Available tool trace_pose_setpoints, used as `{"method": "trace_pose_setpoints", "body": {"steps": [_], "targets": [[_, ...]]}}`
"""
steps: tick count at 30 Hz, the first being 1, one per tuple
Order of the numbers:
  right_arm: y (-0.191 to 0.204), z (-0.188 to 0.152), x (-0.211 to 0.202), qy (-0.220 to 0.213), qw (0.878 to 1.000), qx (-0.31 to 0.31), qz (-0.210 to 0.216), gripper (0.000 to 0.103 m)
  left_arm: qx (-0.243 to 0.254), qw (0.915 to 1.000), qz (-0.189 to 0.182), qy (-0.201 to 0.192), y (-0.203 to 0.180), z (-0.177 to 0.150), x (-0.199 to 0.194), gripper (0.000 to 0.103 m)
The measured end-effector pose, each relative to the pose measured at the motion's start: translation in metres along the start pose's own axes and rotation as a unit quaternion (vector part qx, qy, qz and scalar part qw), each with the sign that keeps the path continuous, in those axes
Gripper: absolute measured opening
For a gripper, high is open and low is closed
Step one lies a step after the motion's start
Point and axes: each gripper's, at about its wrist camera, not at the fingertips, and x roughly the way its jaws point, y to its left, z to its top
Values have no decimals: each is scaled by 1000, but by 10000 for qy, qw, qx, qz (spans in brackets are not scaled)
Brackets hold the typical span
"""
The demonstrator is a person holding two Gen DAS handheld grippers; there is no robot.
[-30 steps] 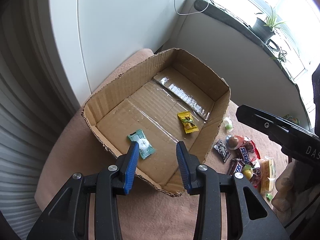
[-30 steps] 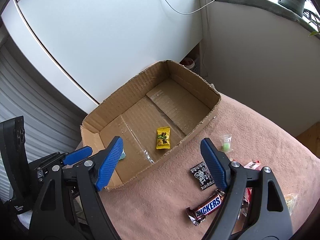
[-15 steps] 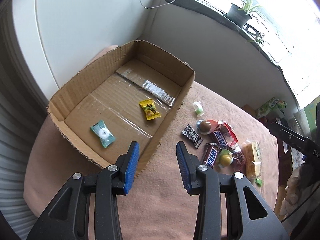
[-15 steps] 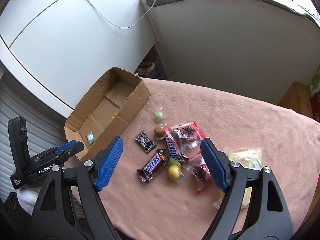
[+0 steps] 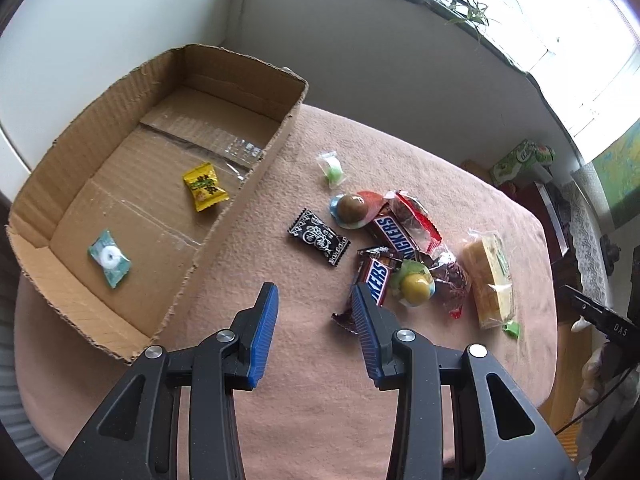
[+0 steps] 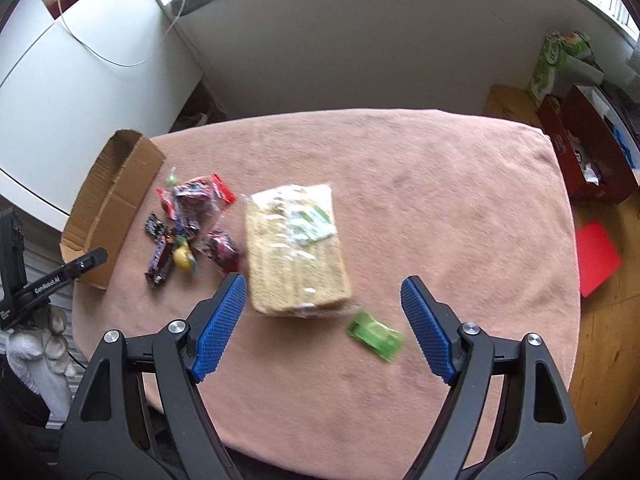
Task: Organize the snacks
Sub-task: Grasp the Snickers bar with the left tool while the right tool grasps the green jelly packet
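Note:
A shallow cardboard box [image 5: 224,216] [image 6: 116,196] lies at the table's left and holds a yellow candy [image 5: 205,186] and a teal mint packet [image 5: 109,257]. Right of it, loose snacks lie on the pink cloth: a black sachet [image 5: 319,237], Snickers bars [image 5: 394,236], a brown ball [image 5: 352,208], a yellow ball [image 5: 416,285], a green candy [image 5: 332,168]. My left gripper [image 5: 314,300] hangs open and empty above the cloth, next to the lower Snickers bar. My right gripper [image 6: 320,296] stands wide open and empty over a wrapped yellow cake block [image 6: 296,252], near a small green packet [image 6: 374,338].
The round table wears a pink cloth [image 6: 420,200] and sits against a white wall. A red box [image 6: 584,156] and red sheet [image 6: 598,258] lie on the floor to the right. A pale figurine [image 6: 44,352] stands by the table's left edge.
Both grippers have swung right, away from the box and over the loose snack pile. The right view now centres on the cake block. Neither gripper's jaws have changed their opening.

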Motion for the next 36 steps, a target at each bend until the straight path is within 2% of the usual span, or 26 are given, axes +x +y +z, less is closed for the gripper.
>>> {"method": "trace_pose_setpoints", "body": {"steps": [3, 6, 14, 18, 28, 29, 32, 36], "targets": [[-22, -13, 7, 139, 9998, 17, -114, 82, 95, 9999, -26, 109, -8, 0, 10, 37], [-25, -22, 12, 229, 9992, -263, -217, 82, 245, 9994, -36, 223, -17, -2, 20, 37], [-6, -33, 37, 618, 9905, -1222, -140, 81, 565, 9971, -137, 499, -31, -6, 39, 37], [-1, -32, 48, 827, 9831, -1628, -128, 64, 663, 9958, -149, 606, -35, -5, 46, 37], [15, -39, 70, 1170, 9621, -2448, -273, 59, 892, 9930, -46, 769, -43, -1, 62, 37], [15, -40, 72, 1214, 9611, -2466, -271, 55, 931, 9926, -35, 782, -44, 0, 64, 37], [14, -41, 74, 1225, 9631, -2391, -179, 51, 1015, 9914, 14, 826, -46, 2, 70, 37], [15, -39, 74, 1202, 9665, -2267, -26, 39, 1138, 9895, 75, 892, -50, 2, 76, 33]]}}
